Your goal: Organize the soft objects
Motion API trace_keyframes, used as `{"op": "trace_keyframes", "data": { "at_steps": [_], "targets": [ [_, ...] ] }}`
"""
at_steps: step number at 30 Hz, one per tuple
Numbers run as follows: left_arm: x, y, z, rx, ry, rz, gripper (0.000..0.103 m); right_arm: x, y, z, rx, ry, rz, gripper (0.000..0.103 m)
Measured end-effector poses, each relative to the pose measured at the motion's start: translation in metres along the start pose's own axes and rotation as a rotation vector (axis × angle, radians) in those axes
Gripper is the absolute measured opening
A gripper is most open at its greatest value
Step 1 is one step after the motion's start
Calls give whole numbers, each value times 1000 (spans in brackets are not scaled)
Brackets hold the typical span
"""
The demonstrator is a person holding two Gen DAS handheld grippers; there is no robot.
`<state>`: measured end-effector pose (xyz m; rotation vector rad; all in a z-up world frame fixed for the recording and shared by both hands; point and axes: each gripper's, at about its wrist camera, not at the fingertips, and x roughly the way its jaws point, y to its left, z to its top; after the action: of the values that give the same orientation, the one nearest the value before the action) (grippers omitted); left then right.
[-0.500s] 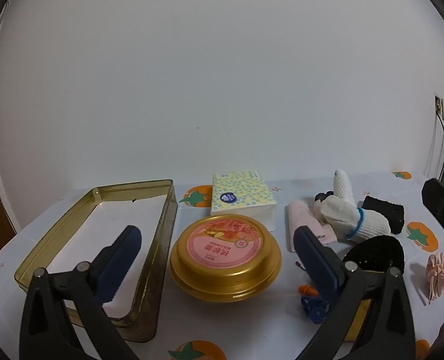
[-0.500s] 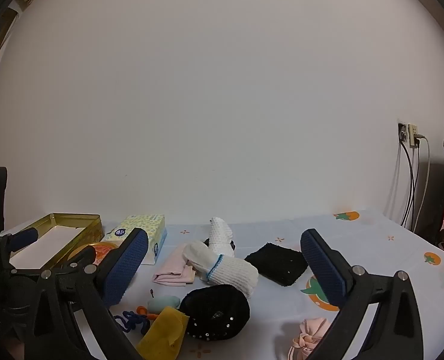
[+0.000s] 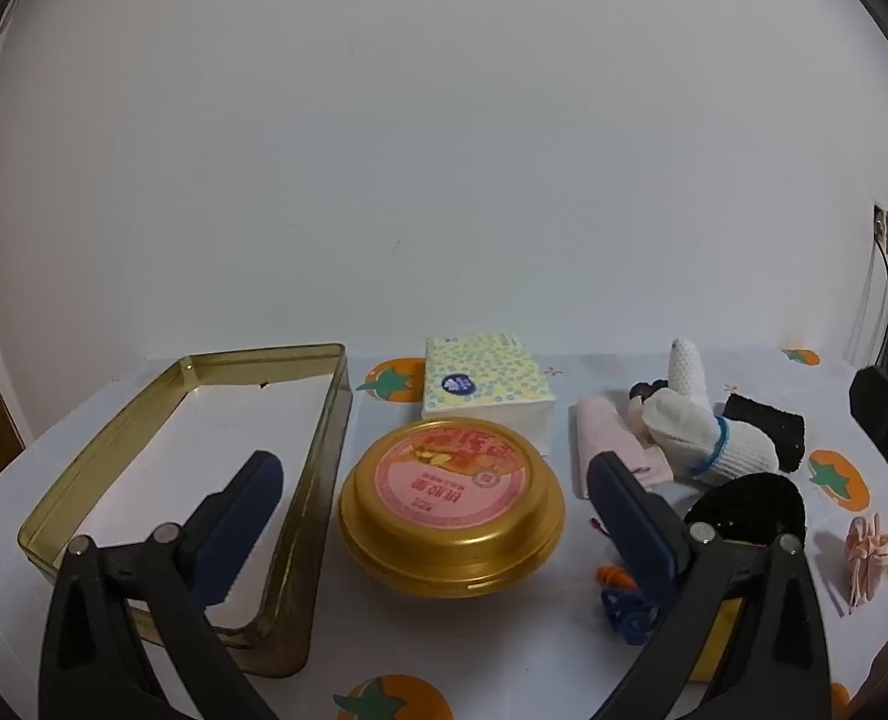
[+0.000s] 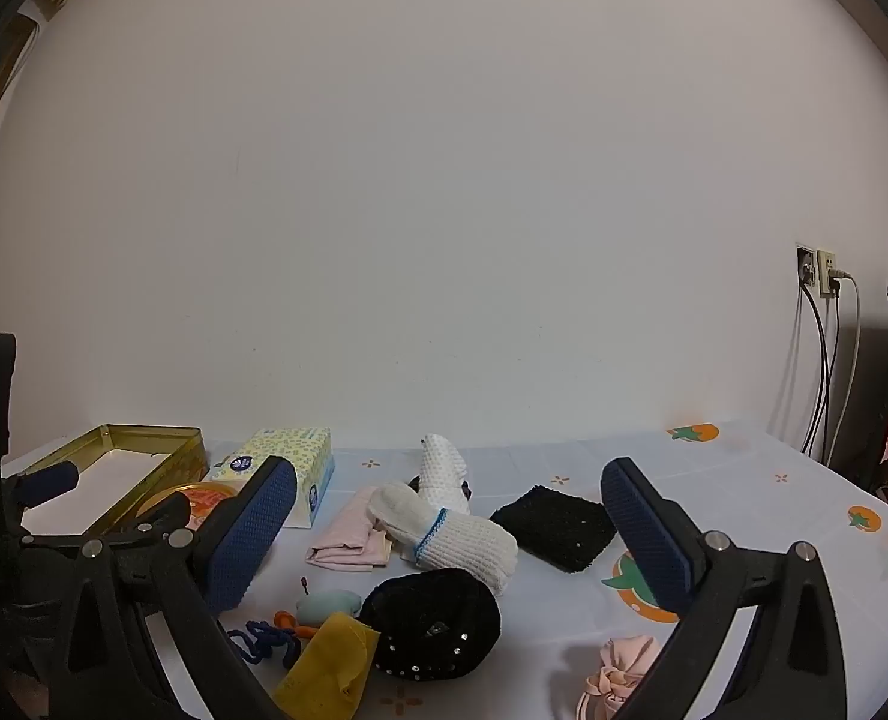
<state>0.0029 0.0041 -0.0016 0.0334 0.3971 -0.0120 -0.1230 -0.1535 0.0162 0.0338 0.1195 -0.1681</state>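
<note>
The left gripper (image 3: pixel 432 498) hangs wide open over the round gold tin (image 3: pixel 451 510). Left of the tin sits an open rectangular gold tin (image 3: pixel 324 420); behind it, a tissue pack (image 3: pixel 485 387); to its right, a white knit glove (image 3: pixel 708 438).

dim, even indoor light; soft shadows; strong fisheye curvature, dark vignette at corners; focus sharp.
</note>
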Motion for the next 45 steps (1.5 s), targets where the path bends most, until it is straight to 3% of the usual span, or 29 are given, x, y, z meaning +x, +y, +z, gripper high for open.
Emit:
{"op": "trace_keyframes", "data": {
  "at_steps": [45],
  "targets": [
    [1, 1, 0, 10, -4, -10, 103, 1, -2, -4, 0, 16, -5, 103]
  ]
}}
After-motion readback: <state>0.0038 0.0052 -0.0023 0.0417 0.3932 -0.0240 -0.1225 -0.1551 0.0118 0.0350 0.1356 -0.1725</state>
